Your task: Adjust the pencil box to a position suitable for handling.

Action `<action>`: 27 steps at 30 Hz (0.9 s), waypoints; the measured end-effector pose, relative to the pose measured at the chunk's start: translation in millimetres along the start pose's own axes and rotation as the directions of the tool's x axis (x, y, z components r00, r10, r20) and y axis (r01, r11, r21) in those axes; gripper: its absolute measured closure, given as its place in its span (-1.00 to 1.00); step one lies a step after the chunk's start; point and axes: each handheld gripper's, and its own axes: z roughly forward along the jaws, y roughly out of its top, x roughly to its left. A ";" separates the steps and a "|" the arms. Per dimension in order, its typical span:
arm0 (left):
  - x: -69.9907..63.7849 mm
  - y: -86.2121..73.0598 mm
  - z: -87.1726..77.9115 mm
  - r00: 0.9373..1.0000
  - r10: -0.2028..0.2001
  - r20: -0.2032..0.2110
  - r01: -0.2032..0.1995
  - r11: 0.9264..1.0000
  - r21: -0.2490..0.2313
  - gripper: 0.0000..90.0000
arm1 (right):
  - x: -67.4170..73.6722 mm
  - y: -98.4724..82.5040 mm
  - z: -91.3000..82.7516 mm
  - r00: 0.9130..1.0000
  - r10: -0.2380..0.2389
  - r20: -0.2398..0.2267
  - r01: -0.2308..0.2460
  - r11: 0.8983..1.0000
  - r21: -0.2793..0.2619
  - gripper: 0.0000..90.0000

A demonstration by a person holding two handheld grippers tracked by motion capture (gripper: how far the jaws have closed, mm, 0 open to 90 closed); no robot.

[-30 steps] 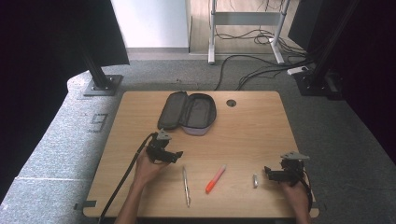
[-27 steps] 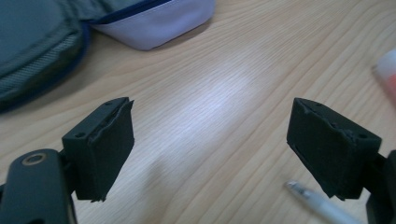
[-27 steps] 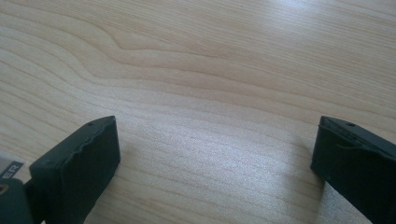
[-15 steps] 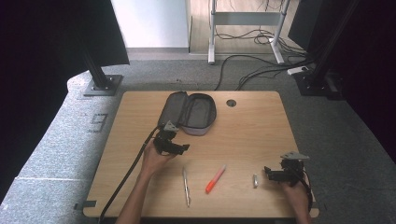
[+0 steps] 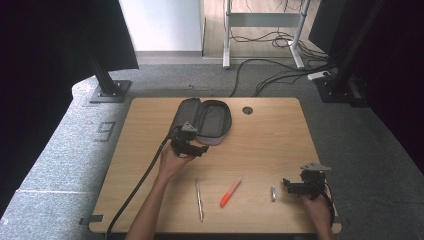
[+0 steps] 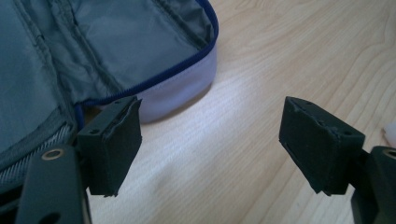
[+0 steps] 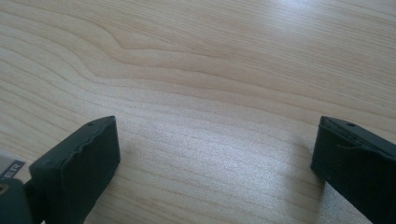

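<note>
Open pencil case [image 5: 206, 121] lies at bench [image 5: 270, 135] 12 o'clock. Our left gripper [image 5: 199, 149], jaws spread, empty, sits at its near rim. We judge: pinch rim squarely, avoid lining. Right gripper [image 5: 286, 183], spread, idles at 4 o'clock beside small eraser [image 5: 273, 193]; marker [image 5: 230, 192], pen [image 5: 199, 199] untouched.

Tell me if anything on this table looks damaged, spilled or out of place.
Nothing stands out. The grey pencil case lies unzipped and open, its lining intact in the left gripper view. The silver pen, orange marker and small silver piece lie loose on the table, none broken or spilled.
</note>
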 end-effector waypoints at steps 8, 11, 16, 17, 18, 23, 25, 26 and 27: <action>0.7 13.3 11.0 1.000 0.019 0.006 -0.019 1.000 0.018 -0.51 | 0.0 0.0 0.0 1.000 0.000 0.000 0.000 1.000 0.000 -0.99; 0.3 19.7 16.6 1.000 0.029 0.009 -0.029 0.999 0.022 -0.50 | 0.0 0.0 0.0 1.000 0.000 0.000 0.000 1.000 0.000 -0.99; -0.8 28.7 26.5 0.999 0.043 0.022 -0.043 0.999 0.029 -0.44 | 0.0 0.0 0.0 1.000 0.000 0.000 0.000 1.000 0.000 -0.99; -0.6 29.9 28.3 0.999 0.042 0.032 -0.043 0.999 0.024 -0.41 | 0.0 0.0 0.0 1.000 -0.001 0.000 0.001 1.000 0.000 -0.99; -0.6 29.9 28.3 0.999 0.042 0.032 -0.043 0.999 0.024 -0.38 | 0.0 0.0 0.0 1.000 -0.001 0.000 0.001 1.000 0.000 -0.99; 1.1 36.2 39.2 0.998 0.048 0.046 -0.049 0.998 0.035 -0.32 | 0.2 0.3 0.4 1.000 -0.006 -0.004 0.006 1.000 0.000 -0.99; 1.1 37.1 40.6 0.998 0.044 0.049 -0.046 0.999 0.027 -0.28 | 0.1 0.3 0.5 1.000 -0.008 -0.005 0.008 1.000 -0.001 -0.99; 1.5 38.1 41.8 0.998 0.040 0.056 -0.041 0.999 0.022 -0.28 | 0.1 0.3 0.5 1.000 -0.008 -0.005 0.008 1.000 -0.001 -0.99; 2.1 40.2 45.0 0.998 0.029 0.064 -0.030 0.999 0.019 -0.26 | 0.1 0.4 0.6 1.000 -0.008 -0.005 0.008 1.000 -0.001 -0.99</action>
